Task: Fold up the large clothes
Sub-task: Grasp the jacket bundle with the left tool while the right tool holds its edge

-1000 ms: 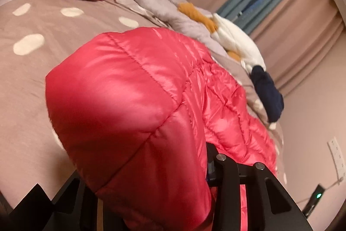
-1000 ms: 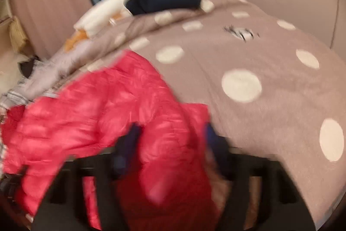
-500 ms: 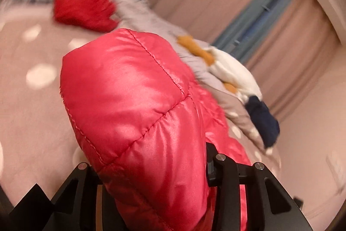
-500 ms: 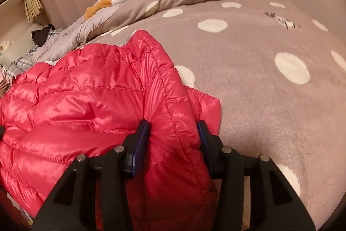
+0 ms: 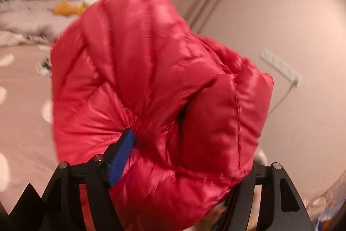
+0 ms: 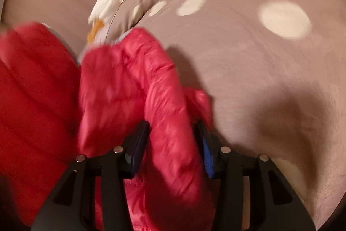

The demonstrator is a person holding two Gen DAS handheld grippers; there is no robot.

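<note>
Red quilted down jacket (image 5: 151,83) bunched and lifted, clamped at two places. Left gripper (image 5: 186,157) closed on a thick wad of the jacket, blue ribbed pad (image 5: 122,155) pressed into the fabric at one side, opposite finger hidden behind the bulge. Right gripper (image 6: 170,144) closed on a narrower ridge of the same jacket (image 6: 129,88), pads touching both flanks of the fold. Remaining bulk of the jacket hanging to the left of the right gripper, above the polka-dot bed cover (image 6: 259,62). Long axis of the garment judged to run from one grip to the other, sideways across the bed cover. Both views motion-blurred. Next lay-down probably dependent on keeping both grips level above the bed cover.
</note>
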